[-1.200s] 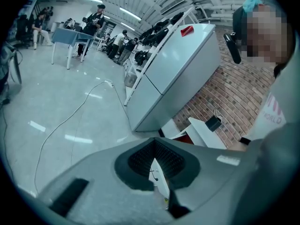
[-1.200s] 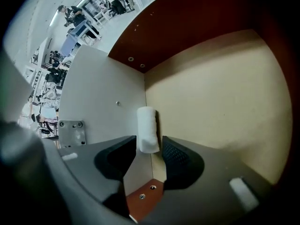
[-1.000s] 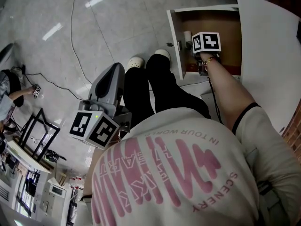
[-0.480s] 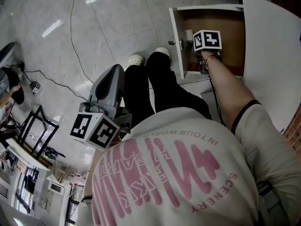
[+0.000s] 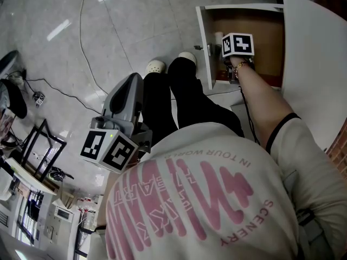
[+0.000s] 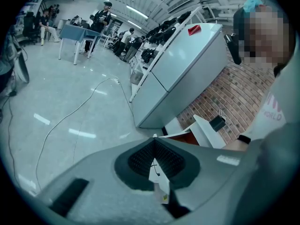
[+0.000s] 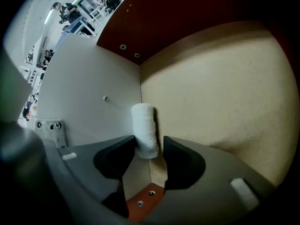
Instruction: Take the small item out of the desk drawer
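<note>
— White fluffy cloth roll (image 7: 144, 125), where from the right gripper (image 7: 148, 143)?
— Dead ahead, between its just-spread jaws, unpinched; long axis along the white wall of the tan-floored drawer (image 7: 225, 93). Left gripper (image 6: 155, 146) clenched, well away

In drawer (image 7: 225, 88): white roll (image 7: 144, 130) on bottom, against side wall (image 7: 93, 93).

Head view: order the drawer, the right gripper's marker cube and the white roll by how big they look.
1. Drawer, clearly largest.
2. Marker cube, though it sits nearer the camera than the roll.
3. White roll, smallest.
</note>
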The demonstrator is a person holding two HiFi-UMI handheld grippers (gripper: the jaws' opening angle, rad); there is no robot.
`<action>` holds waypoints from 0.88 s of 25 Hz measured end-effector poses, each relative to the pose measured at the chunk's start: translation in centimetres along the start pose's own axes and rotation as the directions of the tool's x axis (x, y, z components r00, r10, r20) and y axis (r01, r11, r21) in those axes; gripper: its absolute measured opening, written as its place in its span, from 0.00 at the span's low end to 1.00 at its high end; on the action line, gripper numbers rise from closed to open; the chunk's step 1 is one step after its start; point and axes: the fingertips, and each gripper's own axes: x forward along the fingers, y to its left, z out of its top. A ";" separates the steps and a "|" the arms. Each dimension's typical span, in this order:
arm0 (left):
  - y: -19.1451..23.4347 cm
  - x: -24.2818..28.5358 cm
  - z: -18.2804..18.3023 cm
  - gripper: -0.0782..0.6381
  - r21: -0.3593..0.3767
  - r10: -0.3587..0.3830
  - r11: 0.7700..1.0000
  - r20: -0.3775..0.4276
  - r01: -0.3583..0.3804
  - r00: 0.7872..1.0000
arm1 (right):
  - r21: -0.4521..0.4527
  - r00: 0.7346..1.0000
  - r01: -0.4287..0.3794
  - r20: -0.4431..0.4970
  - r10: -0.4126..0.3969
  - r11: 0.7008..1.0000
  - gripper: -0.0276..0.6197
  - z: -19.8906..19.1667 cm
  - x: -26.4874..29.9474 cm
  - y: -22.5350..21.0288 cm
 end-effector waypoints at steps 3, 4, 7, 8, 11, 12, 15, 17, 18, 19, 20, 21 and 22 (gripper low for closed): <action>0.0 0.0 0.1 0.12 -0.004 -0.001 1.000 -0.003 0.001 1.000 | -0.002 1.000 -0.005 -0.004 0.005 1.000 0.36 0.2 -0.1 0.1; -0.1 0.0 0.1 0.12 -0.004 -0.003 1.000 -0.004 0.002 1.000 | -0.001 1.000 -0.009 -0.006 0.009 1.000 0.35 0.2 -0.1 0.2; -0.2 0.0 0.1 0.12 -0.005 -0.004 1.000 -0.005 0.004 1.000 | -0.004 1.000 -0.009 -0.012 0.009 1.000 0.35 0.2 -0.1 0.2; -0.1 0.0 0.0 0.12 -0.005 -0.003 1.000 -0.004 0.003 1.000 | -0.006 1.000 -0.007 -0.013 0.007 1.000 0.35 0.2 -0.1 0.2; -0.1 -0.1 0.1 0.12 -0.006 -0.001 1.000 0.000 0.001 1.000 | -0.007 1.000 0.002 -0.011 -0.002 1.000 0.35 0.2 0.0 0.2; -0.1 -0.1 0.2 0.12 -0.006 0.000 1.000 0.001 0.000 1.000 | -0.006 1.000 0.005 -0.010 -0.005 1.000 0.35 0.2 0.0 0.2; -0.1 -0.3 0.0 0.12 -0.005 0.006 1.000 0.002 -0.006 1.000 | -0.003 1.000 0.016 -0.009 -0.016 1.000 0.35 0.1 0.1 0.1; -0.1 -0.5 0.0 0.12 -0.004 0.010 1.000 0.006 -0.010 1.000 | -0.003 1.000 0.017 -0.010 -0.017 1.000 0.34 0.0 0.2 0.0; -0.1 -0.5 0.0 0.12 -0.003 0.012 1.000 0.009 -0.012 1.000 | -0.005 1.000 0.015 -0.011 -0.015 1.000 0.34 0.0 0.2 0.1; 0.0 -0.6 0.1 0.12 -0.002 0.012 1.000 0.012 -0.012 1.000 | -0.007 1.000 0.012 -0.012 -0.012 1.000 0.32 0.0 0.3 0.2; 0.0 -0.6 0.3 0.12 -0.002 0.012 1.000 0.015 -0.012 1.000 | -0.008 1.000 0.011 -0.014 -0.011 1.000 0.32 0.0 0.2 0.2; 0.0 -0.7 0.4 0.12 -0.002 0.012 1.000 0.017 -0.012 1.000 | -0.009 1.000 0.011 -0.017 -0.011 1.000 0.31 0.1 0.2 0.3; 0.0 -0.7 0.5 0.12 -0.003 0.012 1.000 0.018 -0.012 1.000 | -0.008 1.000 0.011 -0.019 -0.011 1.000 0.31 0.1 0.1 0.3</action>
